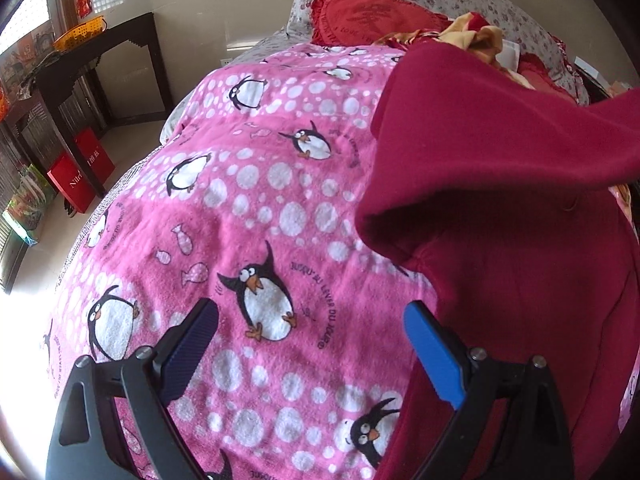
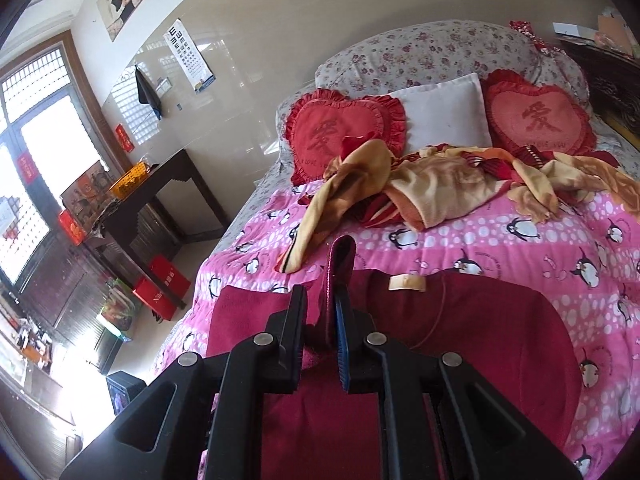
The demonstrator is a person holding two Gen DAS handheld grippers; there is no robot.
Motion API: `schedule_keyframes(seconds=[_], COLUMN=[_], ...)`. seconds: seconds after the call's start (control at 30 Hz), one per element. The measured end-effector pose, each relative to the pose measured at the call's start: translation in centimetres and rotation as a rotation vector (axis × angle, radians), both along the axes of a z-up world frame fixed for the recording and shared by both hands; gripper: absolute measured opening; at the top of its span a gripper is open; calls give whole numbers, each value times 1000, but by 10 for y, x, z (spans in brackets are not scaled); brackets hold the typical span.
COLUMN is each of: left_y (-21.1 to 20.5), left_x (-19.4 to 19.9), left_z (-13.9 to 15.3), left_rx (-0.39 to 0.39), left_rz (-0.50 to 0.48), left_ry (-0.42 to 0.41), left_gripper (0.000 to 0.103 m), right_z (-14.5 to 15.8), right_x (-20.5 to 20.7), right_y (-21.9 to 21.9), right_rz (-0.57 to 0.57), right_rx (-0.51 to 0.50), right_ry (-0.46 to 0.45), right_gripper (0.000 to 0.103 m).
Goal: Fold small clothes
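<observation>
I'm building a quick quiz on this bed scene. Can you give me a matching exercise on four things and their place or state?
Things:
1. left tongs
2. right tongs
3. yellow blanket
4. orange basket

States:
A. on the dark side table
B. open, above the penguin blanket
C. crumpled near the heart pillows
D. shut on the dark red garment

Pairs: 1-B, 2-D, 3-C, 4-A
</observation>
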State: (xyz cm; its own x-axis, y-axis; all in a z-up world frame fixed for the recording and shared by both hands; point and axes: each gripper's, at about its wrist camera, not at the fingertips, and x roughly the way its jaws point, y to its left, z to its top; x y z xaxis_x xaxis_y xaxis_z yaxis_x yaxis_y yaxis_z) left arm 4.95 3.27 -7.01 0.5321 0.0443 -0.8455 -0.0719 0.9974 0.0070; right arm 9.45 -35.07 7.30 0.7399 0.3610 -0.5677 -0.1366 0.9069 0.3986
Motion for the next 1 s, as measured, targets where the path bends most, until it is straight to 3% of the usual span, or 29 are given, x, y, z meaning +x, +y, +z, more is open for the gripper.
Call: schedule_keyframes(seconds=[0.6,0.77,0.83,1.0], left_y=[-13,-18,-18,-16], left_x=[6,7,7,7], left_z=[-5,-7,-8,-10], left_rx=[9,15,16,18], left_rz=[-9,-20,-24,-21], left_ry=[19,21,24,30], left_gripper=[96,96,96,96], right_z=[-33,-70,-92,-148], right_x=[-25,-19,-15,-15], right_y=[-71,-86,-95,-113], right_rz=[-167,-200,-209,-258], right_rx=[-12,-19,-16,-44], right_ry=[67,203,272,404], right_gripper=[0,1,21,22])
